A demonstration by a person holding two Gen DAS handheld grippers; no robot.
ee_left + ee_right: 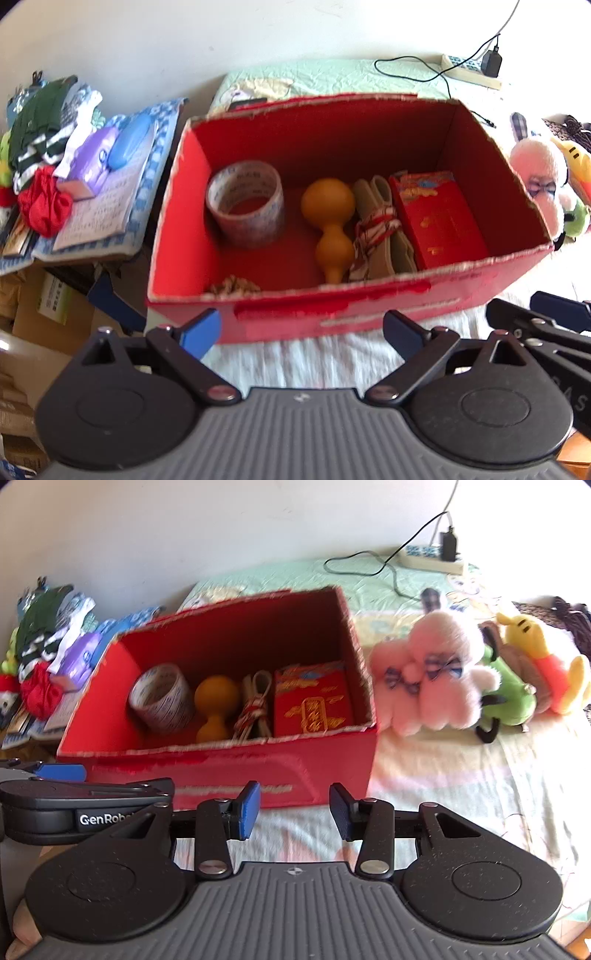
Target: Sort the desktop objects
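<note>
Both grippers hang empty in front of the red box [369,310], so the sorting looks to be between placements: several things are already in the box and nothing is in hand. The left gripper [301,332] has its jaws spread wide, with only the white cloth under them. The right gripper [294,810] has its jaws moderately apart and likewise holds nothing.

The box stands on the bed at about twelve o'clock from both grippers, just beyond the fingertips. It is an open cardboard box, red inside and out, with ragged white torn edges along the rim. Inside, from nine o'clock round to three, lie a roll of clear tape [245,206], an orange gourd [330,229], a bundle of beige pieces tied with red-and-white cord [376,229] and a red packet [439,218] with gold printing against the right wall. A small tangle of string [232,286] sits in the near left corner.

Still outside the box, at about two o'clock from the right gripper, a pink plush toy [432,675] leans against the box's right wall, with a green toy [509,698] and a yellow toy [543,664] beyond it. The likely next move is for the right gripper to swing toward the pink plush, with the jaws opened wider, since it is bulky and soft.
</note>
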